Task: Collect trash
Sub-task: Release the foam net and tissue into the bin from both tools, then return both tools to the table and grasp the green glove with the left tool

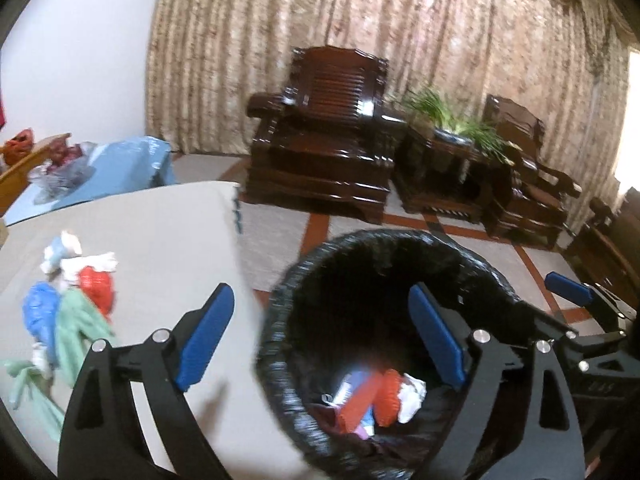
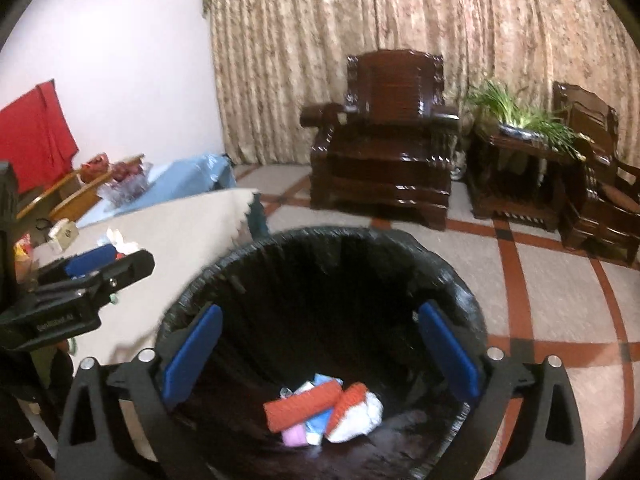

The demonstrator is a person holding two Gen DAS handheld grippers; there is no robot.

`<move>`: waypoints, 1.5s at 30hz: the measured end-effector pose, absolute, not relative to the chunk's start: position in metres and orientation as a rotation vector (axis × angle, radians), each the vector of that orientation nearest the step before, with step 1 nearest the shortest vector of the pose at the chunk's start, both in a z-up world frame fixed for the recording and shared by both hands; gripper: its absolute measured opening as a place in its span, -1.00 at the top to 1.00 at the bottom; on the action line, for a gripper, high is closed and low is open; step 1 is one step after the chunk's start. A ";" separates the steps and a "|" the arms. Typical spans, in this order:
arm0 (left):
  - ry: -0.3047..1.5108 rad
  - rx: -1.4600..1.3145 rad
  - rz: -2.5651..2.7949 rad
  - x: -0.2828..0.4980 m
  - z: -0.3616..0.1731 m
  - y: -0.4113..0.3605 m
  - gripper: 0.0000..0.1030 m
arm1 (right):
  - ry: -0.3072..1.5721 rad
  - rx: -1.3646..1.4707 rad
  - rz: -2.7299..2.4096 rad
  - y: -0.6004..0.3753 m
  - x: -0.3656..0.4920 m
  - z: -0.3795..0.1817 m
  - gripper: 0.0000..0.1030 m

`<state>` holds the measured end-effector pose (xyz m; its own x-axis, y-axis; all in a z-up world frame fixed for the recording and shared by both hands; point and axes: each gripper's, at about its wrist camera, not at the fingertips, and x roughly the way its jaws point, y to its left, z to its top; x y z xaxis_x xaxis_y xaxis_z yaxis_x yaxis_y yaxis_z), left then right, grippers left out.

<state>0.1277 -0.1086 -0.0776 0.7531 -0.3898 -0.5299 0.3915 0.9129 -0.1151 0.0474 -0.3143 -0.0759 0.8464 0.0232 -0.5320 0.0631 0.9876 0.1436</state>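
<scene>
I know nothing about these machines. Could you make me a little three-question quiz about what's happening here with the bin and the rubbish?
1. True or false: the black-lined bin already has rubbish at its bottom.
2. Where does uncollected trash lie? A) on the armchair B) on the beige table C) on the floor tiles
3. Fill in: both the left tongs and right tongs stand ____ and hold nothing.

Key: 1 true; 2 B, on the beige table; 3 open.

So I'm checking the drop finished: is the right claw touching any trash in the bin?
Apart. The right wrist view shows the right claw open and empty above the bin, with the trash lying at the bottom.
</scene>
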 end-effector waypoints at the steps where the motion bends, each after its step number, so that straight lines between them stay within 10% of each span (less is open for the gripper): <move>1: 0.571 0.001 -0.409 0.126 -0.075 -0.102 -0.70 | 0.559 0.152 -0.009 -0.309 0.050 -0.074 -0.88; 45: 0.739 -0.103 0.144 0.139 -0.148 0.147 -0.51 | 0.636 -0.009 0.425 -0.076 0.162 -0.110 -0.88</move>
<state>0.1391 0.1469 -0.1476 0.7299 0.0943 -0.6770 -0.1668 0.9851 -0.0427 0.1617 -0.0756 -0.1103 0.7218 0.3818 -0.5772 -0.3870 0.9141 0.1208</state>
